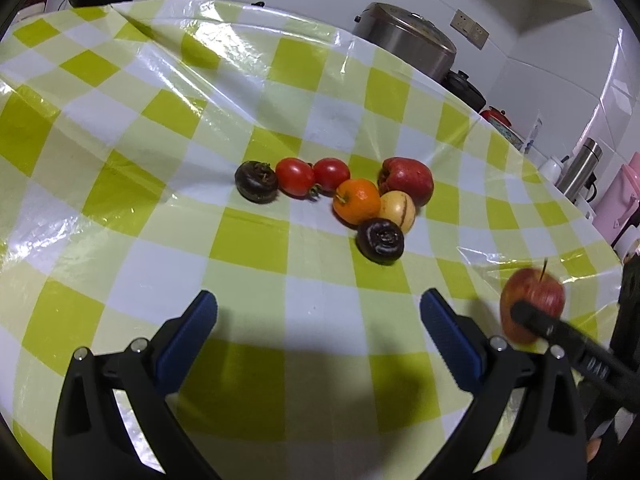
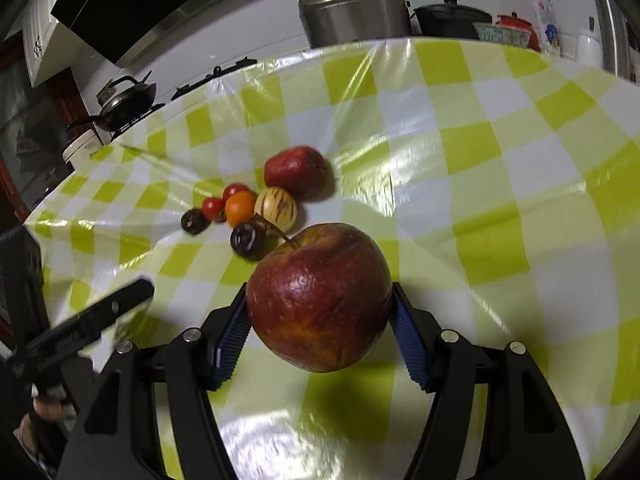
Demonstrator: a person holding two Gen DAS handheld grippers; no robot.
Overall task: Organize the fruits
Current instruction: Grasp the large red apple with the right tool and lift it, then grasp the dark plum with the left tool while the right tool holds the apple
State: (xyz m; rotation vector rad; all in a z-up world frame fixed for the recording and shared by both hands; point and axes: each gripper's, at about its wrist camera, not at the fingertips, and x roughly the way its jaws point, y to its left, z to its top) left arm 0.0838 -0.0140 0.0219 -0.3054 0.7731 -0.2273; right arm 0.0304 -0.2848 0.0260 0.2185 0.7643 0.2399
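**A:** Start with the left wrist view. What were you doing there?

**B:** Your left gripper (image 1: 318,312) stood spread wide with nothing between its blue pads, hovering over the checked worktop (image 1: 120,128). Ahead of it lay the cluster: a dark mangosteen (image 1: 256,181), two tomatoes (image 1: 295,176), an orange (image 1: 356,201), a pale striped fruit (image 1: 398,207), a red wax apple (image 1: 407,179) and a second mangosteen (image 1: 380,239). Most of them touched or sat just beside a neighbour. Off to the right, blurred, the apple (image 1: 534,304) was pinched in your right gripper (image 1: 524,314).

**A:** And the right wrist view?

**B:** Your right gripper (image 2: 320,312) was closed on the apple's (image 2: 320,296) widest part, one pad on each flank, stem tilted up and away. It seemed to be held clear of the worktop (image 2: 500,160), judging by the shadow beneath. The cluster lay beyond it, well apart from the apple.

**A:** How would that apple handle?

**B:** My guess was firm, fairly heavy for those pads, and waxy enough to slide. The grip across the middle looked right; nearer top or bottom it would likely have squirted out. Too hard a squeeze might have bruised it.

**A:** And the rest?

**B:** The tomatoes looked soft and easily split, so I'd have held them gently across the belly. All of them were round and could roll if nudged.
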